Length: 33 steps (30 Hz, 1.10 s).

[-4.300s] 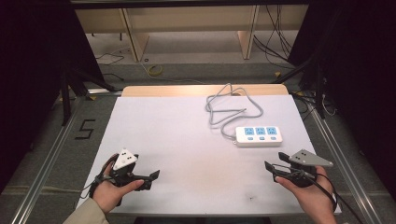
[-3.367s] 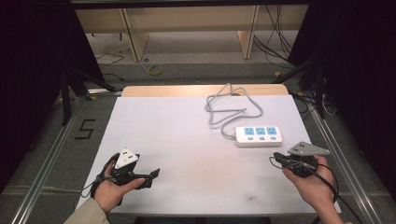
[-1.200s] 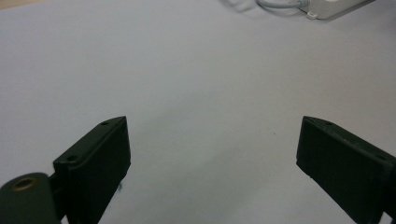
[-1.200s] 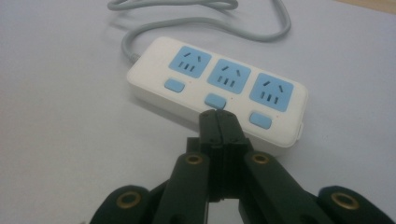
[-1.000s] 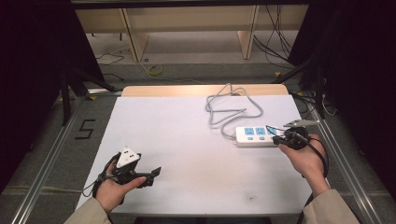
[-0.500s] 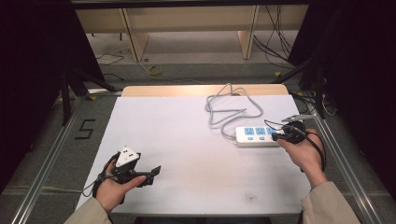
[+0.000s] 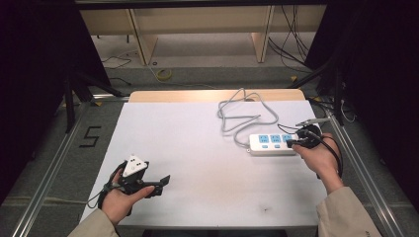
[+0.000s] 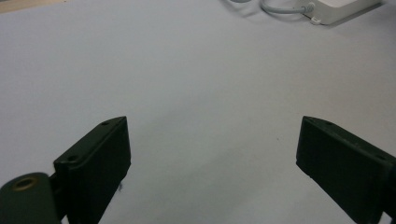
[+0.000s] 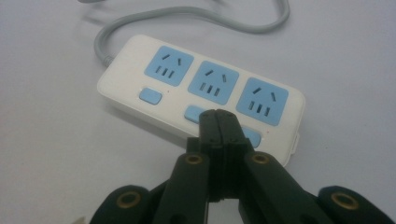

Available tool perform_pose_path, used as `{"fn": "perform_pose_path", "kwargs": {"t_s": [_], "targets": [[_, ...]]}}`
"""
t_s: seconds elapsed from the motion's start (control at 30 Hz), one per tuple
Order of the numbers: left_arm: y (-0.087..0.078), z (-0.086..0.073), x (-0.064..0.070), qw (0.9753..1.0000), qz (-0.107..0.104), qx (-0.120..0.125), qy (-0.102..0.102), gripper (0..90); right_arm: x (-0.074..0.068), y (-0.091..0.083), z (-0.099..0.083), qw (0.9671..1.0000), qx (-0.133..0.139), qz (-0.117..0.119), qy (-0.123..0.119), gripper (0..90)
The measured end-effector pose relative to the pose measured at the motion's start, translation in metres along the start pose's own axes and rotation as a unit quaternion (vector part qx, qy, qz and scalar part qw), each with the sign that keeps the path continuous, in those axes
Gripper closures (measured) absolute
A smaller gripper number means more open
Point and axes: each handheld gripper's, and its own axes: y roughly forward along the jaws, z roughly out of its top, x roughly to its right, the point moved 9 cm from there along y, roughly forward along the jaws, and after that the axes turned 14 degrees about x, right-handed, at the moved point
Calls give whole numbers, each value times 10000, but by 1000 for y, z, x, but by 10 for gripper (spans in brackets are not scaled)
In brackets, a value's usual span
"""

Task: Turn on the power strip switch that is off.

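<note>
High view: the power strip (image 7: 273, 143) lay on the table (image 7: 188, 133) at right, with the right gripper (image 7: 301, 141) at its near end.

Left gripper view: the left gripper (image 8: 212, 154) was wide open, empty.

Right gripper view: jaws were closed together, holding nothing, tips over a blue switch (image 9: 194, 113). The strip probably handles as light, rigid and slippery; grip across its short sides.

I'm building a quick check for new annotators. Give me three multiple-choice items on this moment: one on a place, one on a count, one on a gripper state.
1. Where does the power strip lie on the table?
A. the person's right side
B. the left near corner
C. dead centre

2. How many blue sockets does it have?
A. two
B. three
C. five

3. How do the left gripper's jaws stand?
A. shut
B. wide apart
C. clamped on the cord

Answers: 1 A, it lies by the right gripper in the high view; 2 B, three show in the right gripper view; 3 B, bare table shows between them.
</note>
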Motion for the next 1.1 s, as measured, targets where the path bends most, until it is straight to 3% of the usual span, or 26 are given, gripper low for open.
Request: {"fn": "perform_pose_path", "kwargs": {"t_s": [1.1], "targets": [[1, -1, 0, 10000, -50, -42, 22, 96, -2, 25, 9, 9996, -276, -60, -40, 900]]}}
